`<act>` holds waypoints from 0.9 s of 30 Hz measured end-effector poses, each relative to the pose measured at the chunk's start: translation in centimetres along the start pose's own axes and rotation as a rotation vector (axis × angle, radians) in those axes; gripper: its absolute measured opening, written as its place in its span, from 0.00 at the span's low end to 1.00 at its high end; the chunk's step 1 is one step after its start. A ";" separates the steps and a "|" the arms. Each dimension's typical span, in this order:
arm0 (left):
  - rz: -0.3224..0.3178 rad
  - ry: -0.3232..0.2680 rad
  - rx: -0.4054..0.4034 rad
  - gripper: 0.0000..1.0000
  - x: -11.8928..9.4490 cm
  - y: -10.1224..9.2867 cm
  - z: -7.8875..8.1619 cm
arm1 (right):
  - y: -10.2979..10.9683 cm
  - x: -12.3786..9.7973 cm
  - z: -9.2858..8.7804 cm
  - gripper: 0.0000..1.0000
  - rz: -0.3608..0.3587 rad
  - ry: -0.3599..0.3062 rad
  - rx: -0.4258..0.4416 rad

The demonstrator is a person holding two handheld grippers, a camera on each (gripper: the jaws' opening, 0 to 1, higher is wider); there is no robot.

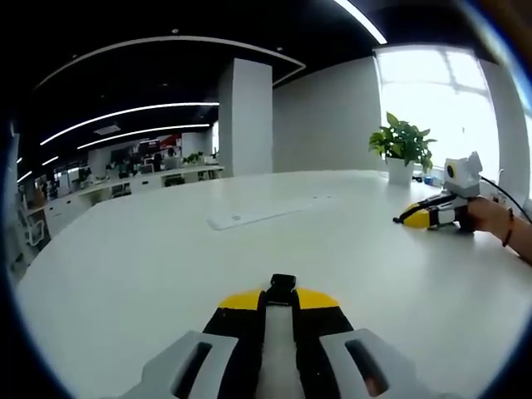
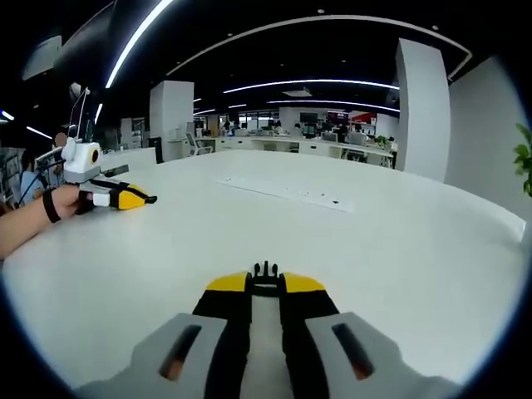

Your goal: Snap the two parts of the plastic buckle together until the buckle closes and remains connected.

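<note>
Both halves of the buckle up off the worktop [image 1: 150, 274] and held, one per hand. Left tongs [image 1: 281, 293] clenched on a black buckle piece [image 1: 283, 287], peeking out at twelve o'clock between the yellow tips. Right tongs [image 2: 266, 281] likewise clamped on the pronged buckle piece [image 2: 265, 269], prongs pointing forward at twelve. Grasping step looks done; joining not yet begun. Hands well apart: right tongs seen at three o'clock in the left gripper view, near a potted plant [image 1: 402, 146]; left tongs at nine o'clock in the right gripper view. Flat white strip [image 1: 259, 213] lying mid-worktop, between them. Next move, likely: bring the tongs face to face, line prongs up with socket, push straight in until locked. Misalignment the main risk.
</note>
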State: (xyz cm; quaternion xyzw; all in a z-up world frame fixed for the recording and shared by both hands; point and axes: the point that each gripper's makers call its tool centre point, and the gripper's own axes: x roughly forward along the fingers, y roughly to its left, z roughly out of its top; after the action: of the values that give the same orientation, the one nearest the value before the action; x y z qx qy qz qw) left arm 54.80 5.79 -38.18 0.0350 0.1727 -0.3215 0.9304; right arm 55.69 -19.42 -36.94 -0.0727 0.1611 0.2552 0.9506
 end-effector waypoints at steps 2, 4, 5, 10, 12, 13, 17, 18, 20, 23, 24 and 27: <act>-0.002 0.001 0.015 0.11 0.0 0.0 0.0 | 0.1 0.0 0.0 0.12 0.000 -0.001 -0.001; -0.004 0.003 0.011 0.11 -0.1 0.0 0.0 | 0.5 -0.2 -0.1 0.12 0.009 0.001 0.003; -0.006 0.005 0.010 0.11 -0.1 0.0 0.0 | 0.5 -0.1 -0.1 0.12 0.013 0.001 0.001; 0.000 0.012 -0.023 0.11 -0.3 0.4 -0.1 | 0.5 -0.1 0.0 0.12 0.015 0.004 -0.006; -0.005 0.012 -0.016 0.11 -0.3 0.4 -0.1 | 0.4 0.0 0.0 0.12 0.015 0.004 -0.008; -0.006 0.011 -0.015 0.11 -0.3 0.4 -0.1 | 0.4 -0.1 0.0 0.12 0.015 0.005 -0.007; 0.018 0.018 -0.017 0.11 -0.4 0.7 0.0 | 0.4 -0.2 0.0 0.12 0.013 0.007 -0.005; 0.020 0.018 -0.016 0.11 -0.4 0.8 0.0 | 0.4 -0.2 0.0 0.12 0.009 0.008 -0.003; 0.027 0.018 -0.011 0.11 -0.5 0.9 0.0 | 0.5 -0.2 -0.1 0.12 0.004 0.009 0.003; 0.029 0.020 -0.004 0.11 -0.4 0.9 0.1 | 0.5 -0.3 0.0 0.12 0.001 0.011 0.006; 0.030 0.020 -0.004 0.11 -0.4 1.0 0.1 | 0.7 -0.5 0.0 0.12 0.000 0.012 0.006; 0.024 0.023 -0.006 0.11 -0.4 1.1 0.2 | 1.0 -0.7 -0.1 0.12 -0.009 0.017 0.011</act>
State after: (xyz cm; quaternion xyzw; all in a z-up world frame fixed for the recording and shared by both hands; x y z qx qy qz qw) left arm 55.23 6.81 -37.90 0.0380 0.1841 -0.3093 0.9322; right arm 54.56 -18.94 -36.86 -0.0705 0.1701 0.2495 0.9507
